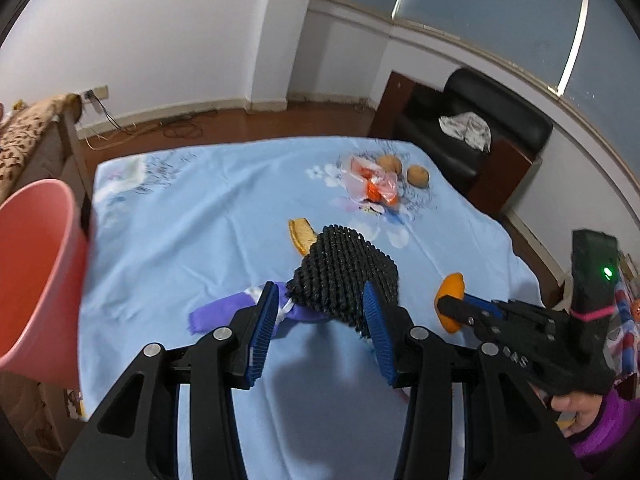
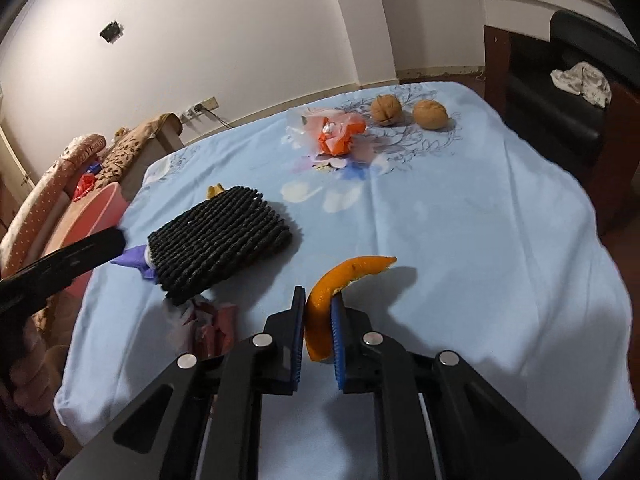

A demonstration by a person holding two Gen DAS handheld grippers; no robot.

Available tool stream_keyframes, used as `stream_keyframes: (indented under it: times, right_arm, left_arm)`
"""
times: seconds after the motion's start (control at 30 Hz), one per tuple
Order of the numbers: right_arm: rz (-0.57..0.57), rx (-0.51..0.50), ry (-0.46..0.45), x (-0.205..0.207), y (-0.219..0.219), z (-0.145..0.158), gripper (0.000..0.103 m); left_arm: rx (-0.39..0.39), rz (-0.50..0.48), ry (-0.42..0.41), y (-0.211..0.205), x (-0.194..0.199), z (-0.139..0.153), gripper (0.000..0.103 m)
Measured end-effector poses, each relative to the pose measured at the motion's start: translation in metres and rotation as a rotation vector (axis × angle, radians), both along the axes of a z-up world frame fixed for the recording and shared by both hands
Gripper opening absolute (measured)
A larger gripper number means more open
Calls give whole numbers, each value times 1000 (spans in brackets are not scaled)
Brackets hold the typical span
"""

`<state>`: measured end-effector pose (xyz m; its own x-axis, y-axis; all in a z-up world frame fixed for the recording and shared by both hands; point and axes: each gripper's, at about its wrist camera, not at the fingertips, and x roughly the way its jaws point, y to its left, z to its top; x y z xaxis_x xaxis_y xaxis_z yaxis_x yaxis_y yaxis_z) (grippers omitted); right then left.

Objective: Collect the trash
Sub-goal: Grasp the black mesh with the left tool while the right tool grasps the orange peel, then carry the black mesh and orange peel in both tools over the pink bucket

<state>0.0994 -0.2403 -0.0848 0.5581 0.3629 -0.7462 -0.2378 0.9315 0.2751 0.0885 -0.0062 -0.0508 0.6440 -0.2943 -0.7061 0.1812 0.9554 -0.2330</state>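
Right gripper (image 2: 316, 320) clamped on an orange peel (image 2: 340, 280), just above the blue sheet (image 2: 460, 220). Left gripper (image 1: 320, 320) spread wide around a black woven mat (image 1: 344, 272), not pinching. Pink bin (image 1: 36, 272) waiting at left, seemingly empty. Still left: plastic wrapper (image 2: 336, 136), walnuts (image 2: 386, 109), second peel (image 1: 301, 234).

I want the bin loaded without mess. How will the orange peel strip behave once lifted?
The orange peel keeps its curve while pinched in the right gripper, so it is probably fairly stiff. It looks thin, likely light. The long free end arches out past the pads, so it may pivot or swing.
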Motion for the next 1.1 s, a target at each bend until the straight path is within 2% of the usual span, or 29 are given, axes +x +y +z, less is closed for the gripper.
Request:
stream_keyframes:
  times: [0.2,0.4,0.43,0.5,0.6,0.8,0.93,1.1]
  right_arm:
    - [7,6,-3,-3,1,-2,11]
    - [9,32,6,-3,-3,-4,11]
    - [9,35,8,-3,-3,-4,11]
    - [7,37,8,-4,-3,-4,11]
    - [6,33,5,-4,-3,-4,11]
    - [5,10,-3,-4,-1,-3,11]
    - [-3,-17,-23,-3,2,2,11]
    - [3,-22,-63,0,7,18,11]
  left_arm:
    - [-3,12,87,-5,31,-17,45]
    - [29,11,80,-14,34,-24,43]
    - [37,15,73,-15,34,-24,39]
    - [53,13,59,-18,31,-24,18]
    - [58,21,29,-18,25,-20,11]
    - [6,51,-61,-10,7,2,10]
    - [-5,107,-145,5,-8,24,10]
    - [-32,188,-212,29,-20,44,10]
